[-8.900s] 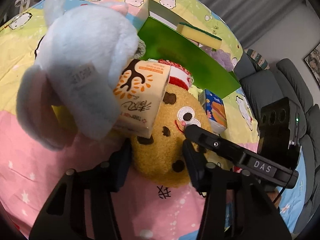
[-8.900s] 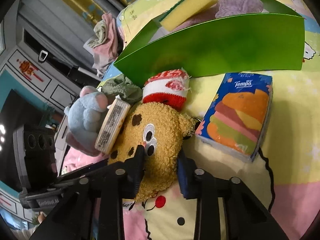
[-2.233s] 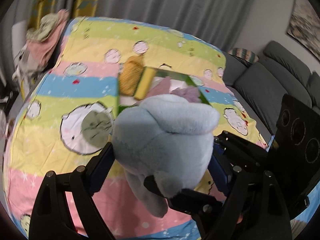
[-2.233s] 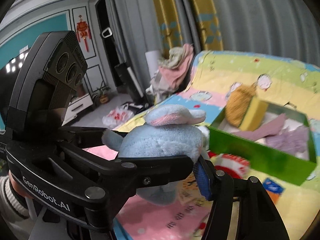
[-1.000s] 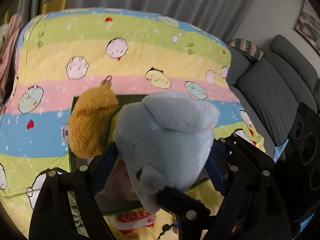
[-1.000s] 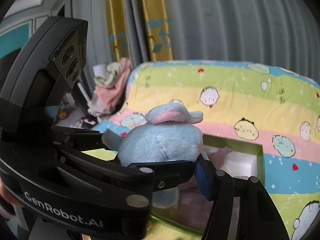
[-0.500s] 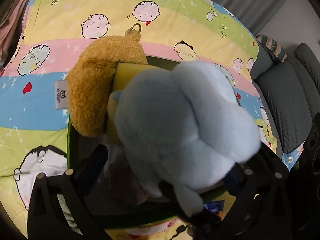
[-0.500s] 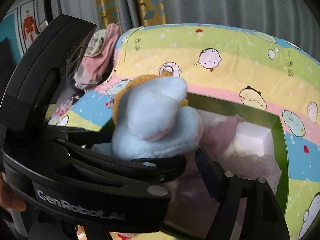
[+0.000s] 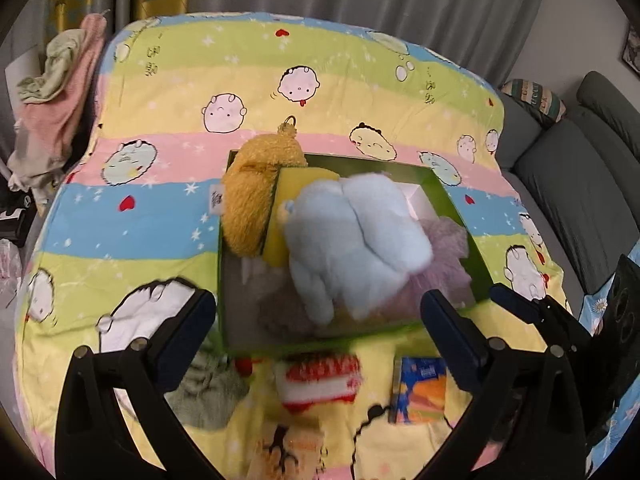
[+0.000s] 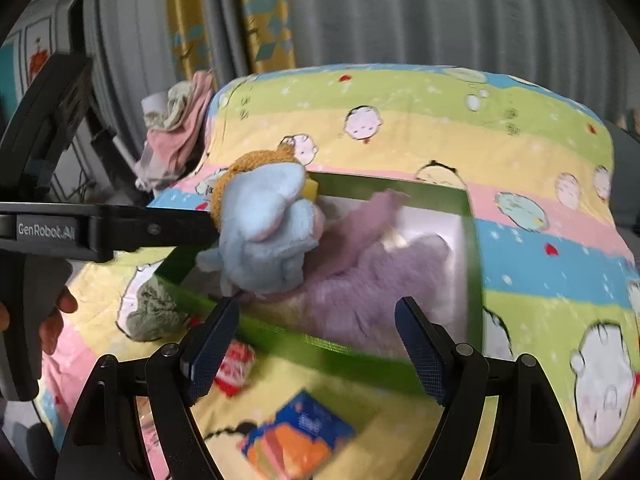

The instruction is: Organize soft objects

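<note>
the blue plush now lies in the green box, on the purple cloth and against the yellow sponge and brown plush. left tool and right tool have just opened wide and hold nothing; the plush sits beyond their tips, apart. likely left to do: the grey-green cloth and red-and-white sock on the bed, in front of the box.

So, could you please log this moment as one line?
left tongs: open, empty | right tongs: open, empty | fluffy light-blue plush toy: in green box
</note>
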Demonstrator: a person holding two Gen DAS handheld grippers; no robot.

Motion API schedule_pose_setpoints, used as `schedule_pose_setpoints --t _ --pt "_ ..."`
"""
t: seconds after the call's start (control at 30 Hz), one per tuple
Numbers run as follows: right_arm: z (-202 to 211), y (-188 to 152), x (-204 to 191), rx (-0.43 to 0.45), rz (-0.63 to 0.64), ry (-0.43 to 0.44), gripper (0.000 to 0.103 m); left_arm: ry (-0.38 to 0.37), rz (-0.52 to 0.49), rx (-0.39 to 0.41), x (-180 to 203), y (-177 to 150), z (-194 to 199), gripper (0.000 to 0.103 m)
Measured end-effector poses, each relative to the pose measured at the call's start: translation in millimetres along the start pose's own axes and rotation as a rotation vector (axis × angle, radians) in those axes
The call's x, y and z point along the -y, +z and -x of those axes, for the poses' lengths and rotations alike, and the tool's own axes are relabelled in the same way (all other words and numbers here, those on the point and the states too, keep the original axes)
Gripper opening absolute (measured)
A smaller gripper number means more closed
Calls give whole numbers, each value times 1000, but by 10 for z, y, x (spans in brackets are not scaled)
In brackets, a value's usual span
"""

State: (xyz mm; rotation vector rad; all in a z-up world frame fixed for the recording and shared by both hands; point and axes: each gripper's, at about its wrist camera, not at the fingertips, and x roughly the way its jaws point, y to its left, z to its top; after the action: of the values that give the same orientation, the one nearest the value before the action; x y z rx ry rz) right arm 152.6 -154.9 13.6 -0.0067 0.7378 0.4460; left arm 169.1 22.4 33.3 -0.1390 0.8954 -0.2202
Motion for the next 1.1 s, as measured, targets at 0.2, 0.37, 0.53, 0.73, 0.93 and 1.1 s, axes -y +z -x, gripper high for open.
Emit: schedule_pose_setpoints --t 0.2,0.37,0.53,0.73,0.93,1.1 --pt "398 -279 45 28 -84 -14 82 2 5 13 58 -328 290 102" --pt "633 -493 -21 22 -104 -18 82 55 24 42 102 -630 518 102" --pt "780 -642 -134 8 -93 -28 83 91 40 29 121 -872 646 102" --pt "936 -784 -269 9 -90 -1 83 132 39 60 118 -1064 798 102" --pt "1000 -881 -387 3 -73 35 83 161 46 77 78 -1240 884 102" --pt "994 -938 -433 -9 -75 48 83 158 63 67 16 -1319 887 102"
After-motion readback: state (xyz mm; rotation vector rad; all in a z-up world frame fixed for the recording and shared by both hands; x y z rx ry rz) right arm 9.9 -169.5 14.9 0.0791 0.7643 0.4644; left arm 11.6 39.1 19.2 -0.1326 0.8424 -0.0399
